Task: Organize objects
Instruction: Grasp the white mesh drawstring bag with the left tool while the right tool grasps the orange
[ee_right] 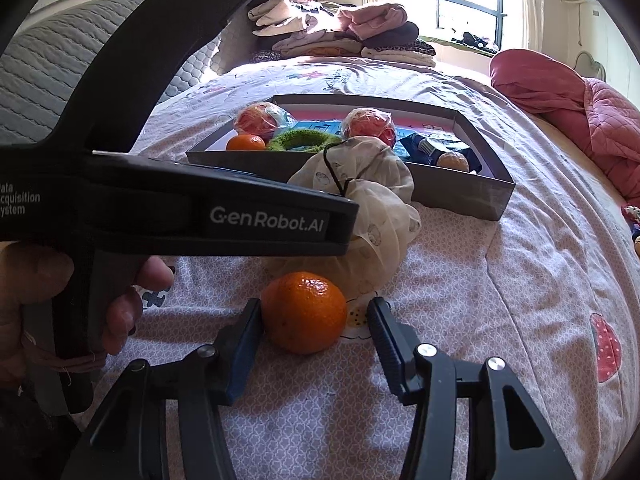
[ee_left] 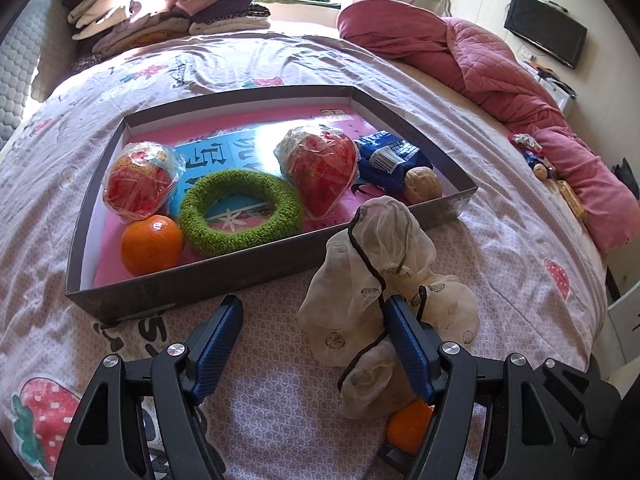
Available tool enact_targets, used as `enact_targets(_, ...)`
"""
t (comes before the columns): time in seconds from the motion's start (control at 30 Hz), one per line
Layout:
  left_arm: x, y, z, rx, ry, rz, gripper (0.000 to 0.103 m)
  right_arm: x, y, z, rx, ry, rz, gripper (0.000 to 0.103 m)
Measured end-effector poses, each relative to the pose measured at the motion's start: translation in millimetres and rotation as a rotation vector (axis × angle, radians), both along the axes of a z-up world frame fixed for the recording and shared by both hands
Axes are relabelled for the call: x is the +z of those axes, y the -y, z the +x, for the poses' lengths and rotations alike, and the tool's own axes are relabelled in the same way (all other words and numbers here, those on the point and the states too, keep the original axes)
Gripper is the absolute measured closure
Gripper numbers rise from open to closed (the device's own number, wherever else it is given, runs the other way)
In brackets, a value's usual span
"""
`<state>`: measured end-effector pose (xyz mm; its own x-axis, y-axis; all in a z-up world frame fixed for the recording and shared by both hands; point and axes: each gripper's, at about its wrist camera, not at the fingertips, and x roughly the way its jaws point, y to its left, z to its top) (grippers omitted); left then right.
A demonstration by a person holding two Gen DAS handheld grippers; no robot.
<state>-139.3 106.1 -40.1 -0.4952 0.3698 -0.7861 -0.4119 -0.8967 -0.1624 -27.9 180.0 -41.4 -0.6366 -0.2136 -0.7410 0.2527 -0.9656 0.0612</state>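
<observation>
A loose orange [ee_right: 304, 312] lies on the bedspread between the fingers of my right gripper [ee_right: 314, 320]. The left pad touches it and the right pad stands a little off, so the gripper is open. Just beyond it a sheer cream drawstring pouch [ee_right: 372, 200] stands crumpled. In the left wrist view the pouch [ee_left: 372, 272] leans on the right finger of my open left gripper [ee_left: 314, 308], its black cord draped over that finger. The orange [ee_left: 408, 428] peeks out below. Behind sits a shallow grey box [ee_left: 192, 284].
The box holds two cellophane-wrapped red balls [ee_left: 138, 184], a green knitted ring [ee_left: 240, 210], another orange [ee_left: 152, 244], a blue packet [ee_left: 390, 158] and a tan nut [ee_left: 424, 184]. Folded clothes [ee_left: 160, 4] are stacked at the bed's head, and a pink quilt [ee_left: 500, 68] runs along the right.
</observation>
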Motion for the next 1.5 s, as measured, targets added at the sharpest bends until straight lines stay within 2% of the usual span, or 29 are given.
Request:
enact_targets(0.07, -1.3, -1.4, -0.4, -0.008, 0.005, 0.01, 0.03, 0.1, 0.9, -0.3, 0.015, -0.003, -0.011, 0.062)
enact_targets(0.23, -4.8, -5.2, -1.6, -0.028, 0.012, 0.028, 0.043, -0.3, 1.2, 1.7, 0.027, -0.008, -0.011, 0.062)
enact_targets(0.6, -3.8, -8.3, -1.3, -0.052, 0.015, 0.04, 0.081, 1.4, -2.7, 7.9, 0.035, 0.0, -0.037, 0.062)
enact_targets(0.67, -2.8, -7.9, -1.0, -0.051, 0.021, 0.035, 0.084, 1.8, -3.5, 8.1, 0.032, 0.001, -0.042, 0.062)
enact_targets(1.03, 12.8, -3.7, 11.4, -0.055, 0.005, 0.029, 0.088, 5.0, -10.9, 7.0, 0.009, 0.002, -0.051, 0.062)
enact_targets(1.5, 38.2, 19.7, 30.6, -0.03, -0.032, 0.069, 0.088, 16.1, -18.5, 9.4, -0.009, -0.018, -0.058, 0.062)
